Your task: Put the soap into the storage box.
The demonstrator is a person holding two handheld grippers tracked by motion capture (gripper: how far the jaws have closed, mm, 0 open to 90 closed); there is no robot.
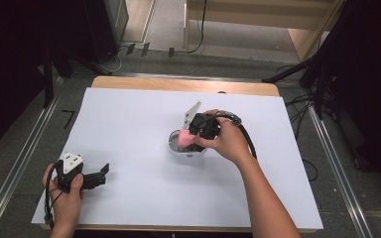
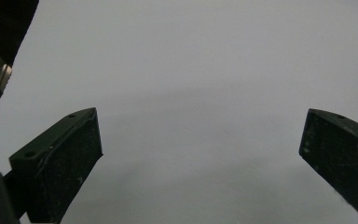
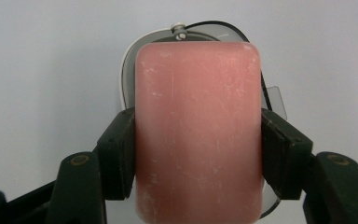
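Soap bar (image 3: pixel 198 130), pink and scuffed, is pinched between the jaws of the right gripper (image 1: pixel 191 136), right over a small grey dish (image 1: pixel 176 146) near the middle of the white table (image 1: pixel 129 119). Can't really tell if it's touching the dish. Left gripper (image 1: pixel 96 177) rests near the table's front left, jaws spread wide, holding nothing.

At a white-covered table (image 1: pixel 129 114), a person's right hand (image 1: pixel 226 143) is gripping the right gripper (image 1: pixel 191 138), whose jaws are clamping a pink block (image 1: pixel 185 138) just beyond the fingers, over a pale round dish (image 1: pixel 178 148). Well apart, near the table's front left corner, the left hand (image 1: pixel 65 191) is holding the left gripper (image 1: pixel 100 174), its black jaws parted and pointing away from the fingers over bare covering.
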